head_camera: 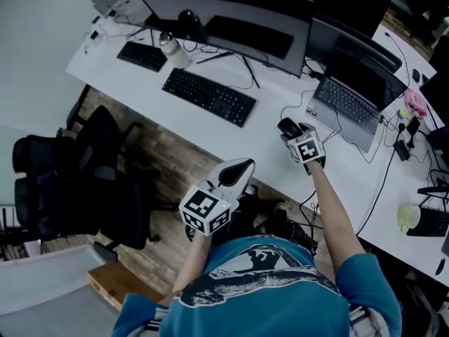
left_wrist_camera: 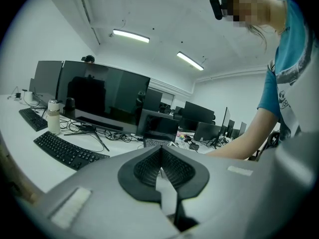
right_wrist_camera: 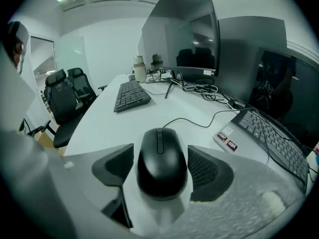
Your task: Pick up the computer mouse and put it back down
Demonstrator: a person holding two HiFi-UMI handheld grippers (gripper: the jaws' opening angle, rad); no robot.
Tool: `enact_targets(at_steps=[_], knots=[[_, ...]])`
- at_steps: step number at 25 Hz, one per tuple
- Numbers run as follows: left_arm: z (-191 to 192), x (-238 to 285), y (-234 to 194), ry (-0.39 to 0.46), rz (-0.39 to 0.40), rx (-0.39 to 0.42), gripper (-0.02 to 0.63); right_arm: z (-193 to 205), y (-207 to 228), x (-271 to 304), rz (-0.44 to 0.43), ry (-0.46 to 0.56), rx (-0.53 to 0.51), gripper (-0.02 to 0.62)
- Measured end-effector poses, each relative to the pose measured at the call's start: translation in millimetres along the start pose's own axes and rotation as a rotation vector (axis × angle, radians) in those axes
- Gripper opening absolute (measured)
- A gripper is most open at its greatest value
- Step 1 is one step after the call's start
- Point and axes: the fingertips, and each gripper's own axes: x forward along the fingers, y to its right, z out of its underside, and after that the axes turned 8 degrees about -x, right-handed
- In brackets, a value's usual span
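A black corded computer mouse (right_wrist_camera: 160, 161) lies on the white desk (right_wrist_camera: 104, 128), just left of a laptop. My right gripper (right_wrist_camera: 160, 152) points down over it, open, with one dark pad on each side of the mouse and a thin gap showing at the left pad. The head view shows the same mouse (head_camera: 286, 126) in front of that gripper (head_camera: 290, 133). My left gripper (head_camera: 240, 168) hangs off the desk's near edge, above the floor. Its ribbed pads (left_wrist_camera: 149, 167) meet with nothing between them.
An open laptop (head_camera: 347, 104) sits right of the mouse, its corner close to the right jaw. A black keyboard (head_camera: 209, 97), a wide monitor (head_camera: 231, 23) and a bottle (head_camera: 170, 50) stand to the left. Black office chairs (head_camera: 77, 181) are on the floor. A green mug (head_camera: 408, 217) is at the far right.
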Motion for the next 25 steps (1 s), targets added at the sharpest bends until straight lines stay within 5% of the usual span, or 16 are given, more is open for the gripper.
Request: enact_targets(at_steps=[11,25], knots=[[-2,-15,-39,-0.023,0.021,-0.022,0.014,7,3,4,0.027,-0.005,0.086,0.31],[-5,0,-46,-0.063,0.147,0.003,0.014,-69,-16,-100,0.157,0.3,0.144,0.308]])
